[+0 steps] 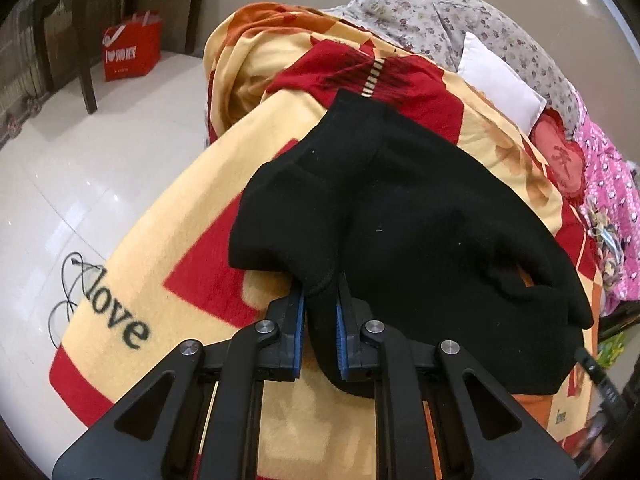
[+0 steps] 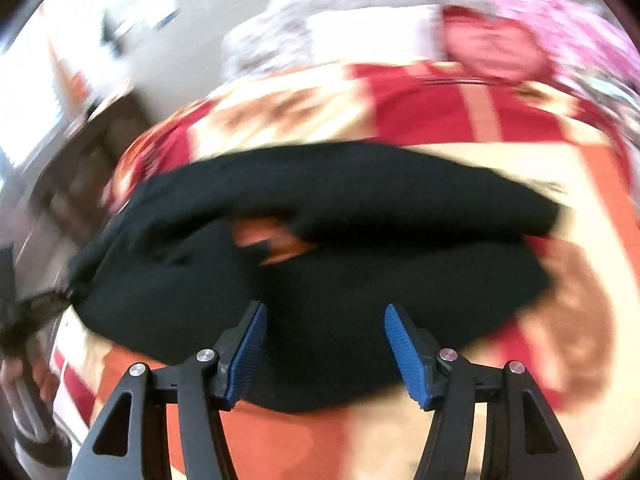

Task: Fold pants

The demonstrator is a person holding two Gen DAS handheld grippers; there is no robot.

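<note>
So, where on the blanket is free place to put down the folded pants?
Bare blanket lies left of the black pants, by the "love" print. Far end is crowded: white pillow, floral bedding. Left claw grips the pants; right claw is open.

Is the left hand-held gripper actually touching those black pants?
Touching. In the left wrist view, the left hand-held gripper has both blue pads closed on a bunched fold of the black pants, with no gap showing on either side.

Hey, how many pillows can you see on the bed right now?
2: a white pillow at the far side against the floral bedding, and a red heart-shaped one just right of it. Others may be hidden under the bedding.
</note>
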